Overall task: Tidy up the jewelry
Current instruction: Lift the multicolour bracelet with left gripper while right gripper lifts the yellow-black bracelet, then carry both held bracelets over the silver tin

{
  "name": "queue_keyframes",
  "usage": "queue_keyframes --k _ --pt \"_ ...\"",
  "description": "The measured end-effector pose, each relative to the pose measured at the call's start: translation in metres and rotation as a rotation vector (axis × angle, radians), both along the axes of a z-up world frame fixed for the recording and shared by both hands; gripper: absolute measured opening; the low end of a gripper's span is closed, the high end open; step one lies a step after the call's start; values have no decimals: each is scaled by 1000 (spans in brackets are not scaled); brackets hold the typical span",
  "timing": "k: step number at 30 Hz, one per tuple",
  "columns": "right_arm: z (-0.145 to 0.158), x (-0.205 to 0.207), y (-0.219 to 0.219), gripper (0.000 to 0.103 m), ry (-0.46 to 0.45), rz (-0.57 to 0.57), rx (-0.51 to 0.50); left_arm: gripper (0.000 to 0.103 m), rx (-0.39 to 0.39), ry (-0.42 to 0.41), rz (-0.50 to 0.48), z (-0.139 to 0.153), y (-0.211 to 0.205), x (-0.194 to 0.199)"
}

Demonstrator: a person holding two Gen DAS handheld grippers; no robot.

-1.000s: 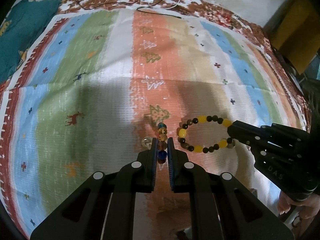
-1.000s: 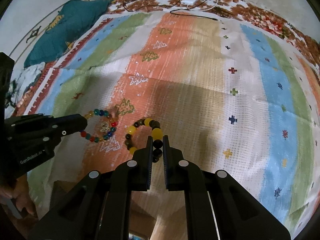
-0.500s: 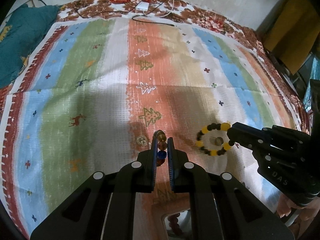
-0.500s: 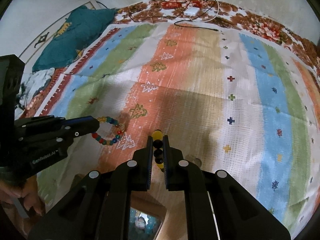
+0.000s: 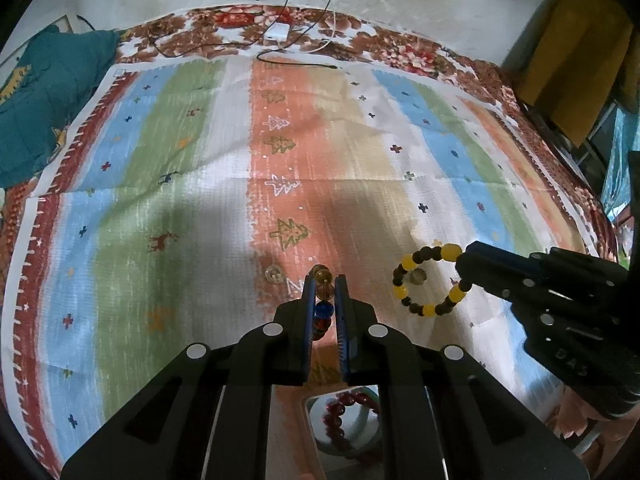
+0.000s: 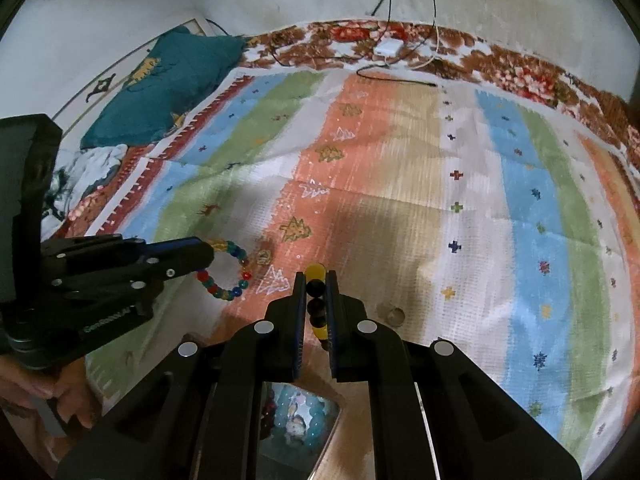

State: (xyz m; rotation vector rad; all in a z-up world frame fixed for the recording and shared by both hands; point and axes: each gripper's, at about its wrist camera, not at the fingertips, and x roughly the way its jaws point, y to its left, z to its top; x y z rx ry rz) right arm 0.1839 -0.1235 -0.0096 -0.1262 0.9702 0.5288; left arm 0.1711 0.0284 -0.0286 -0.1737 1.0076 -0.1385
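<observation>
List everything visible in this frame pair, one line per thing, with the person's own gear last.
Multicolour bracelet: 1, mixed bright beads, held by the left gripper above the cloth.
Yellow bracelet: 1, yellow and dark beads, held by the right gripper.
Rings: 2 small, pale, lying on the cloth near the bracelets.
Cloth: 1, striped, spread over a floral sheet.
Pillow: 1, teal, far left.
Adapter: 1, white, with cables, far edge.
Boxes: 2 clear ones under the grippers, holding more beads.
Left gripper: 1, black, shut on the multicolour bracelet.
Right gripper: 1, black, shut on the yellow bracelet.
</observation>
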Motion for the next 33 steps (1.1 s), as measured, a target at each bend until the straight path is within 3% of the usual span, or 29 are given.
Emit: queue_keyframes --k 20,33 --pt "24 -36 -17 10 -67 -17 69 9 -40 -71 33 18 -2 -41" --pt "37 -69 -21 10 -96 22 93 9 -54 -121 -11 27 -12 -71"
